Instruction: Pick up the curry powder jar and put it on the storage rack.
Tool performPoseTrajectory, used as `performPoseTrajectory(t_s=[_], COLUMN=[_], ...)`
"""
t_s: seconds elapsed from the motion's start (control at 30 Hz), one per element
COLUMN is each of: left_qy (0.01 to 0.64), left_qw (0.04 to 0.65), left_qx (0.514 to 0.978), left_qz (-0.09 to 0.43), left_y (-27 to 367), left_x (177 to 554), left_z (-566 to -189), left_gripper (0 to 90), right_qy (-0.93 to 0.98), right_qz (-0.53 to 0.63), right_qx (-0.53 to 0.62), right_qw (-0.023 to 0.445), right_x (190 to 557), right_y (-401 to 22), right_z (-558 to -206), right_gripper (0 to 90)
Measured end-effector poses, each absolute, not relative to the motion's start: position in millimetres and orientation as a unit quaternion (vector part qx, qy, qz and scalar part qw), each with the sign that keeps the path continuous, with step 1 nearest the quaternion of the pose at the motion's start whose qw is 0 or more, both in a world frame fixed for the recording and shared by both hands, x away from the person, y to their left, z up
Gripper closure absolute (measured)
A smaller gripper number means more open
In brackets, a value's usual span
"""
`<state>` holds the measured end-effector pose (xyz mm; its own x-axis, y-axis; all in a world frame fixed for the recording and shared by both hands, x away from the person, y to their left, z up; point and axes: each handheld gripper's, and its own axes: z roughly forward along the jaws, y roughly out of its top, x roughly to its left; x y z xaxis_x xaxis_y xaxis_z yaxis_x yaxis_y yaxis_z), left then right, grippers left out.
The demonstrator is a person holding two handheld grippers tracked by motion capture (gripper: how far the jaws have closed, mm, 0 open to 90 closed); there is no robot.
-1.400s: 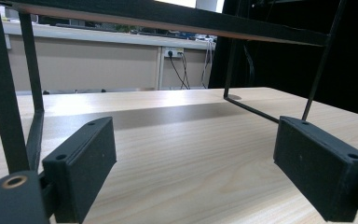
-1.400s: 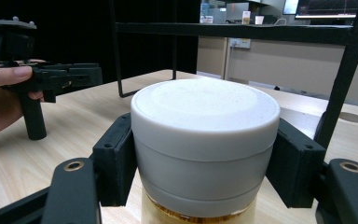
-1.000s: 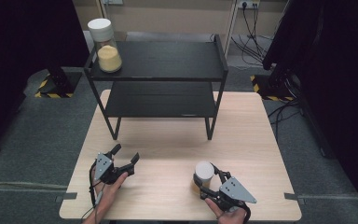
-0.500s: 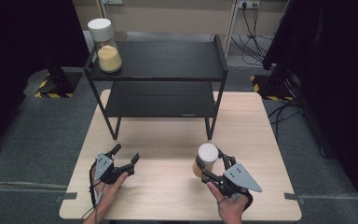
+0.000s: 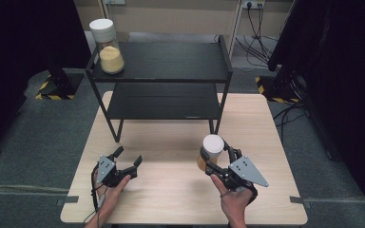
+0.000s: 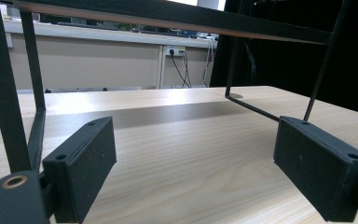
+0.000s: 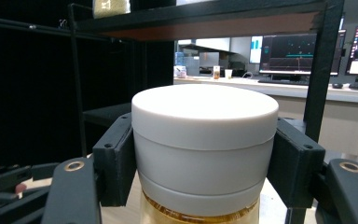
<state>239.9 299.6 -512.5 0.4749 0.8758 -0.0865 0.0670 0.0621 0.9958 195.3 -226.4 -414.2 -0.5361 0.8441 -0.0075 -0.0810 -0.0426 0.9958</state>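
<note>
A jar with a white lid [image 5: 212, 145] [image 7: 204, 140] and amber contents hangs above the wooden table [image 5: 171, 142], near its front right. My right gripper [image 5: 215, 154] [image 7: 205, 161] is shut on it, both pads pressed against the lid's sides. At the table's front left my left gripper [image 5: 127, 159] [image 6: 200, 163] rests low over the wood, open, with nothing between its jaws. A second white-lidded jar [image 5: 106, 46] with yellow contents stands on the top left corner of the black two-tier shelf [image 5: 171, 61].
The shelf stands across the back half of the table; its thin legs [image 6: 9, 93] rise close before the left gripper. Bare wood lies between the two grippers. Cables [image 5: 261, 19] and black stands [image 5: 285, 71] sit on the floor beyond the table.
My right gripper has lifted the jar off the table and carried it a little up and towards the shelf. The left gripper has stayed where it was.
</note>
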Motion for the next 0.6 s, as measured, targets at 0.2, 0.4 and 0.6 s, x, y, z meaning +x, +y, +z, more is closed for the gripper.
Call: performPoseTrajectory(t_s=[0.2, 0.4, 0.6], left_qy=[0.394, 0.395, 0.395], left_qw=[0.613, 0.613, 0.611], left_qx=[0.6, 0.599, 0.601], left_qz=[0.33, 0.33, 0.331], left_y=[299, 299, 299], left_x=[240, 240, 240], left_z=[-512, -512, -512], left_gripper=[12.5, 12.5, 12.5], right_qy=[0.588, 0.583, 0.575], right_qz=[0.647, 0.65, 0.655], right_qx=[0.323, 0.32, 0.318], right_qw=[0.362, 0.367, 0.372], right_x=[200, 205, 210], right_y=[-224, -222, -220], right_z=[-408, -400, -390], right_gripper=[34.0, 34.0, 34.0])
